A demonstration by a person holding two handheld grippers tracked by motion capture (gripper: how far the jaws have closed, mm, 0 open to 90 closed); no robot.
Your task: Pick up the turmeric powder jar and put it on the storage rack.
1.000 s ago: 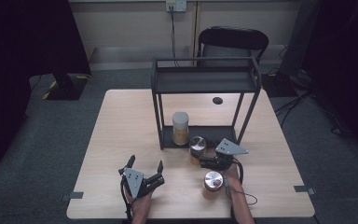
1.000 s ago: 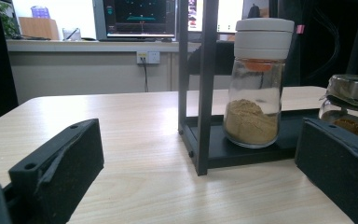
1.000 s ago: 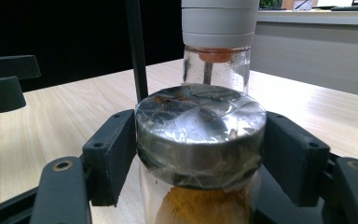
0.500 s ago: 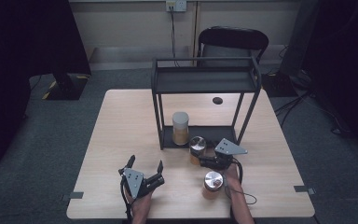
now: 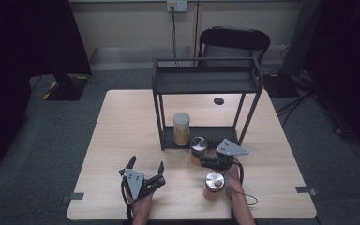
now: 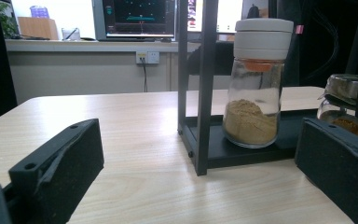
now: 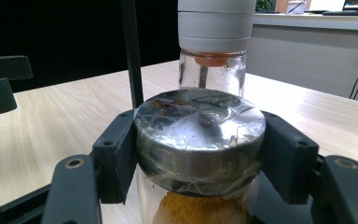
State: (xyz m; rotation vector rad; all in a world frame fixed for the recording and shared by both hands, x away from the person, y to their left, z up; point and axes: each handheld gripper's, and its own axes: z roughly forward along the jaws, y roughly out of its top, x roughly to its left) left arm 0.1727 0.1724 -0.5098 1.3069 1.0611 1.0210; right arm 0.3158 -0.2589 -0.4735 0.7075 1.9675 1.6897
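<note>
Two grippers work over the near half of the surface point(image 5: 122, 117). Left gripper point(image 5: 146, 167) sits near the near edge, left of centre, fingers point(image 6: 60, 163) spread wide with bare wood between them; nothing held. Its own view looks level across the surface toward the rack.

Near edge, right of centre: a metal-lidded jar point(image 5: 213, 185) of orange-brown powder stands upright just beside the person's right forearm, loose.

Right gripper point(image 5: 200, 157) lies a little farther in, reaching leftward. Its fingers point(image 7: 116, 156) have just been closing and now sit clamped on either side of the silver lid of a second jar point(image 7: 199, 140), pads flat against the lid's rim. Jar upright, ochre powder visible under the lid. It stands on the surface at the near edge of the rack's base, near that base's middle. Whether its foot touches the base cannot be told.

Beyond it, the black wire rack point(image 5: 206, 82) stands on the right-centre of the surface: low base tray, one upper shelf. On the base, toward its left end, a taller glass shaker point(image 5: 181, 127) with a pale grey cap, upright, part-filled with tan powder, just behind the gripped jar and apart from it.

Farther back, a small dark disc point(image 5: 219, 101) lies on the surface behind the rack. A black chair point(image 5: 234, 40) stands past the far edge.
</note>
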